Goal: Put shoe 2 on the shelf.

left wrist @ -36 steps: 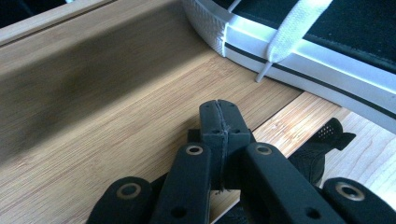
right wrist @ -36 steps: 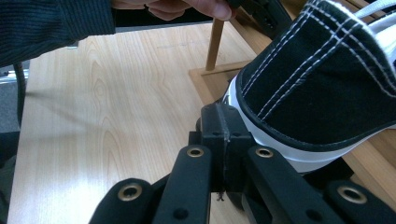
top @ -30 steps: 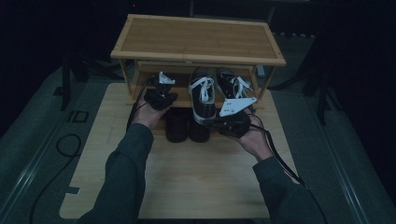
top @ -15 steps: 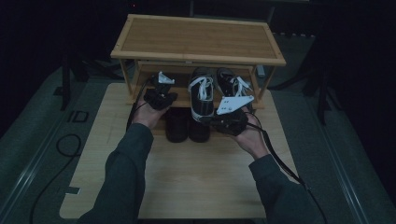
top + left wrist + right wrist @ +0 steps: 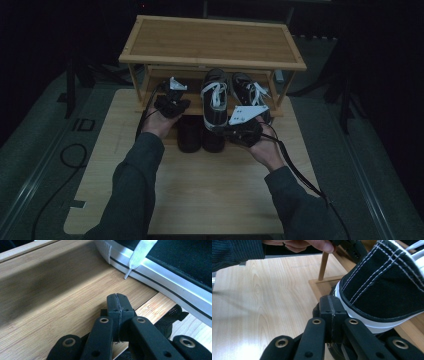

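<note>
Two grippers, both closed empty | left gripper (image 5: 171, 102) over shelf (image 5: 62, 302) beside sneaker (image 5: 215, 100) | right gripper (image 5: 243, 131) at sneaker heel (image 5: 384, 287) | step: nudge sneaker onto shelf; push low on sole, slow, keep it straight, avoid laces.

No lettering is readable, perhaps because of the dimness.

Open tabletop (image 5: 200, 195) in front of the rack (image 5: 210, 42), free for passage. Left stretch of the lower shelf (image 5: 62, 307) bare beside the sneaker (image 5: 214, 100). Right half blocked by two sneakers; dark shoes (image 5: 190, 135) barring the gap underneath.
</note>
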### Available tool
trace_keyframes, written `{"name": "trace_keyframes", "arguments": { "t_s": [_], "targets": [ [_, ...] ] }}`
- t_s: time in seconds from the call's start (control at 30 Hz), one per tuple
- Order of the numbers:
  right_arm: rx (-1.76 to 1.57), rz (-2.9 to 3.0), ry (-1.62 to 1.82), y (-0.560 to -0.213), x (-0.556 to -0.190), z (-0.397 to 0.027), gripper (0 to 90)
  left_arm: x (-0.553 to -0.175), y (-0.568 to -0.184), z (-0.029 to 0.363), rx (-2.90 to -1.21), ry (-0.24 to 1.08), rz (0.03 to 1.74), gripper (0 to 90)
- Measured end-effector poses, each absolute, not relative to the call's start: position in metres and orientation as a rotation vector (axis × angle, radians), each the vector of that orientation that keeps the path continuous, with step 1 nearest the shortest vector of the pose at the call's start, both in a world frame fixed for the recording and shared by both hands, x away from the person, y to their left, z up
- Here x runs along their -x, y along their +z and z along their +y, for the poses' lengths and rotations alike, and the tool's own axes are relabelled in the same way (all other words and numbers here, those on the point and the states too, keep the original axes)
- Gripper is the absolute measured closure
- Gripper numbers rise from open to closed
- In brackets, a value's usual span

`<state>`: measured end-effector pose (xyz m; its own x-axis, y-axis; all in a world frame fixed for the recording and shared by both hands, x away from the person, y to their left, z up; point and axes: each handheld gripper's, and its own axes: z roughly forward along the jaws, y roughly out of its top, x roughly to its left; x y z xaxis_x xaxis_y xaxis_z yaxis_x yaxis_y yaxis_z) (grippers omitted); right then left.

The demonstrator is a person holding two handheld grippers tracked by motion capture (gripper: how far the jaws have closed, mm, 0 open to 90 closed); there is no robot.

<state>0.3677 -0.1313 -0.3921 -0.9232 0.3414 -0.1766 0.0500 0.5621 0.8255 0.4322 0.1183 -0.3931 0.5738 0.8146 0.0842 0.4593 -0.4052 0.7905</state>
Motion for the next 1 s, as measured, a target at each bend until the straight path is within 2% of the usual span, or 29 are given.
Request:
{"name": "trace_keyframes", "arguments": {
  "t_s": [0.4,1.0],
  "targets": [
    [-0.317,2.464,1.253,-0.381,-0.373,-0.132,90.0,-0.433,-0.393,0.120,-2.053,0.597,1.018,90.0],
    [-0.333,2.450,1.241,-0.387,-0.384,-0.124,90.0,-0.433,-0.394,0.120,-2.044,0.598,1.019,90.0]
  ]
}}
